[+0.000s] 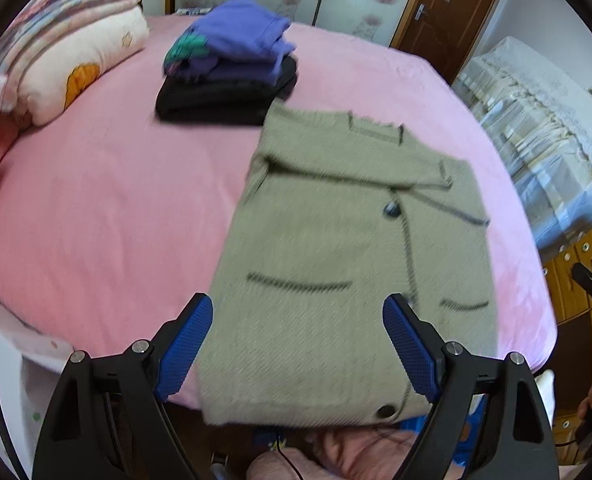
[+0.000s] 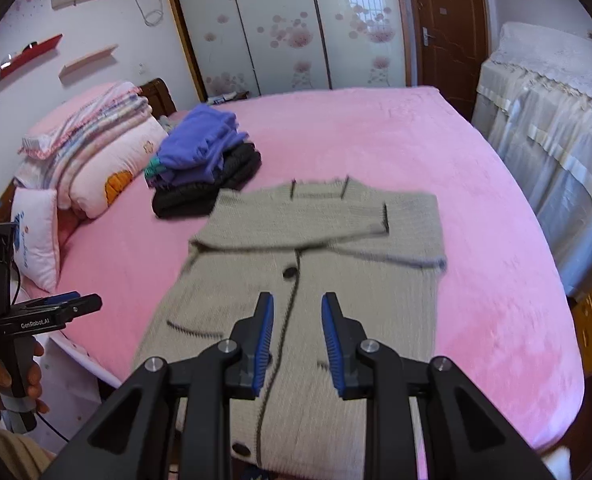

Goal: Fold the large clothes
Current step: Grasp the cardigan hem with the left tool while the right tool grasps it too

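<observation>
Pink bedding covers a wide bed in a bedroom with a floral sliding wardrobe and a brown door behind it. Spread flat on the near part of the bed lies a beige knitted cardigan, buttoned, dark-trimmed, both sleeves folded across the chest; its hem hangs just over the bed's near edge. Beyond its collar sits a stack of folded clothes, purple on black, touching or nearly touching the cardigan's shoulder; motion blur makes that hard to judge. Folded quilts and pillows are piled at the headboard end. The left gripper hovers over the cardigan's lower hem with its blue pads wide apart, nothing between them. The right gripper hangs above the button line, its jaws at a narrow gap, empty.
</observation>
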The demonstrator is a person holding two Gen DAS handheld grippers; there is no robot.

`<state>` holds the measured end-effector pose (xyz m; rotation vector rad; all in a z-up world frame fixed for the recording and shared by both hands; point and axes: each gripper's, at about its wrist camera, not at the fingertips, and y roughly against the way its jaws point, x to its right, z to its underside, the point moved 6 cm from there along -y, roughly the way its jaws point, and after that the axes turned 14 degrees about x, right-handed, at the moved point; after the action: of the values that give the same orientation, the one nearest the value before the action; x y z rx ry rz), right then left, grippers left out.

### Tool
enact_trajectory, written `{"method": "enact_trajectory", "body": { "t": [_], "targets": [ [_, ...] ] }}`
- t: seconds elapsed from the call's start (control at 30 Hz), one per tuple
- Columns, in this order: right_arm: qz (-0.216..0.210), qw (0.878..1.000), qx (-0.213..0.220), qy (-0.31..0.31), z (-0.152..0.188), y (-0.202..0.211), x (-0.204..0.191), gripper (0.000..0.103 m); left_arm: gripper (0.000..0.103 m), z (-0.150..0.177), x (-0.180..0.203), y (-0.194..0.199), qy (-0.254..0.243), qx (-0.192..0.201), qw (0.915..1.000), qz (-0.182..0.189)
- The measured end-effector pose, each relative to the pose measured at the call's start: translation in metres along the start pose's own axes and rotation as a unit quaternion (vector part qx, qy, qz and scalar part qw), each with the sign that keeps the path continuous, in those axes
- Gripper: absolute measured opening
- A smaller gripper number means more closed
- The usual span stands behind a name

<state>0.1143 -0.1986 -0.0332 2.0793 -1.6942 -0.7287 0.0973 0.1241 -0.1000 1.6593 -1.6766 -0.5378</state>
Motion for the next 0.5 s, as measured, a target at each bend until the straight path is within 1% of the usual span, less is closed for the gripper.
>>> {"method": "enact_trajectory", "body": {
  "t": [0.07,0.17,0.3,0.37,0.4,0.43,0.5],
  "targets": [
    [0.014,0.999,-0.018,-0.029,0.023,0.001,0.011,0.025,0.084,0.02,-0.016,-0.007,0.0,-0.003,1.0,-0.006],
    [0.071,0.994,-0.056,-0.067,0.066,0.004,0.036,0.025,0.083,0.048,-0.04,-0.019,0.003,-0.004,0.9998,-0.018],
    [0.088,0.99,-0.074,-0.079,0.111,0.008,0.055,0.025,0.083,0.083,-0.069,-0.039,0.02,-0.024,0.9994,-0.018],
    [0.093,0.988,-0.083,-0.093,0.135,0.009,0.067,0.025,0.083,0.098,-0.079,-0.049,0.035,-0.04,0.9986,-0.003],
    [0.093,0.986,-0.093,-0.104,0.15,0.008,0.074,0.027,0.083,0.105,-0.083,-0.055,0.043,-0.049,0.9979,0.004],
    [0.097,0.983,-0.105,-0.114,0.165,0.009,0.083,0.038,0.083,0.111,-0.085,-0.059,0.048,-0.054,0.9973,0.01],
    [0.101,0.98,-0.119,-0.126,0.187,0.009,0.095,0.048,0.083,0.122,-0.089,-0.065,0.049,-0.061,0.9968,0.017]
  ]
}}
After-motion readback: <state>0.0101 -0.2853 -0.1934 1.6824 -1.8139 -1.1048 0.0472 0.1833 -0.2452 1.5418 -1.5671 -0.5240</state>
